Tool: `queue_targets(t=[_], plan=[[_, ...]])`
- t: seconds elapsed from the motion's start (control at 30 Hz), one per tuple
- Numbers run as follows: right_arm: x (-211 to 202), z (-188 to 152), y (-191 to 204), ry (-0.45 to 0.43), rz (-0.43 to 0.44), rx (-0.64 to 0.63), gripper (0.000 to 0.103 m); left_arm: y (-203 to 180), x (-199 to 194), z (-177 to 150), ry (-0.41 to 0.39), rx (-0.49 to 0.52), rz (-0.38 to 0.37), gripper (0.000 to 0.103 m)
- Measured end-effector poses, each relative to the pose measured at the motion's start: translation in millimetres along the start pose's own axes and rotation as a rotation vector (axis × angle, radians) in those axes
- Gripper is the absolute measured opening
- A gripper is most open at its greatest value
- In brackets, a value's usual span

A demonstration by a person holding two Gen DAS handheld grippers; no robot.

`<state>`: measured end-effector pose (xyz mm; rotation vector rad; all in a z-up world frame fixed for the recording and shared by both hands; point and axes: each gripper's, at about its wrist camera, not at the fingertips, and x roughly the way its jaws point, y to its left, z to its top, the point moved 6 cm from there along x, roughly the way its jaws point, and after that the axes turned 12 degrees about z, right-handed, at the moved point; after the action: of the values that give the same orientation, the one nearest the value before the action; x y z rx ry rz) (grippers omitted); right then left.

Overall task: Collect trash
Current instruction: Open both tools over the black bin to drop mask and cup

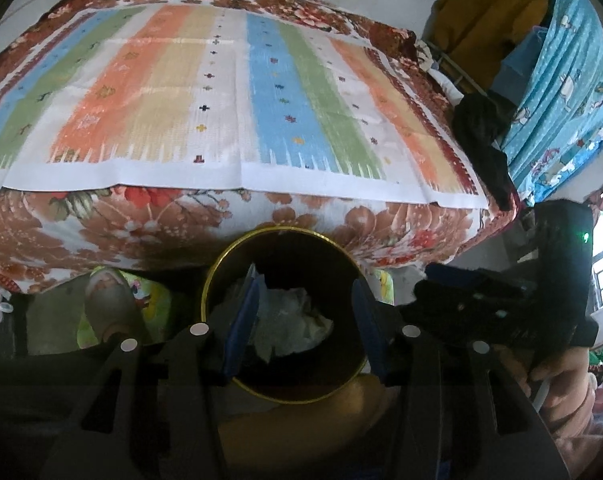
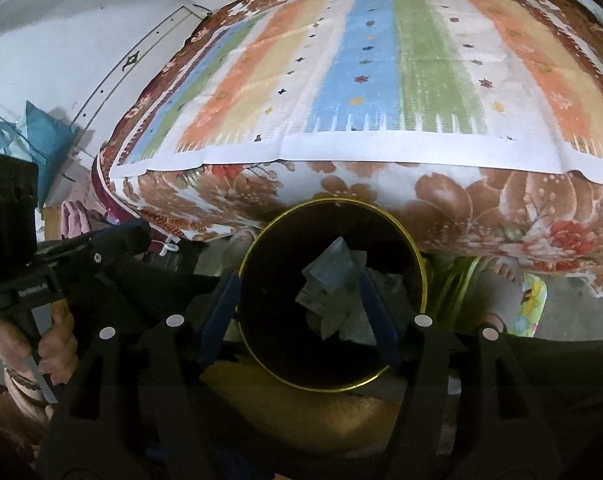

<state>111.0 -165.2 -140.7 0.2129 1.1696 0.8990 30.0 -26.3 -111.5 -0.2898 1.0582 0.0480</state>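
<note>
Crumpled trash in bin — below spread left gripper

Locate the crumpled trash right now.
In both wrist views the crumpled trash lies inside the gold-rimmed bin, on the floor beside the floral-covered bed.

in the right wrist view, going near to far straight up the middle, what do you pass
right gripper → crumpled paper inside the bin → floral blanket edge → striped mat on the bed

Home bedroom, floral-blanketed bed, hanging curtain
</note>
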Motion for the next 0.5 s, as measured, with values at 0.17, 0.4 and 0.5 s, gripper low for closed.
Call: queue_targets(t=[0.17,0.4,0.5], plan=[[-13.8,0.0,0.4,-0.03,-0.041,-0.018,0.08,6.3,-4.8,-2.9,-0.009,-0.018,0.024,0.062],[-19.8,-9.6,-2.3,-0.009,-0.094,-0.021,0.094,5.9,2.1,-11.5,0.032,0.015,0.061,0.097],[-21.0,-13.8,-3.9,-0.006,-0.095,-0.015,0.094,4.3,6.9,-15.8,0.05,0.037,0.078,0.097]])
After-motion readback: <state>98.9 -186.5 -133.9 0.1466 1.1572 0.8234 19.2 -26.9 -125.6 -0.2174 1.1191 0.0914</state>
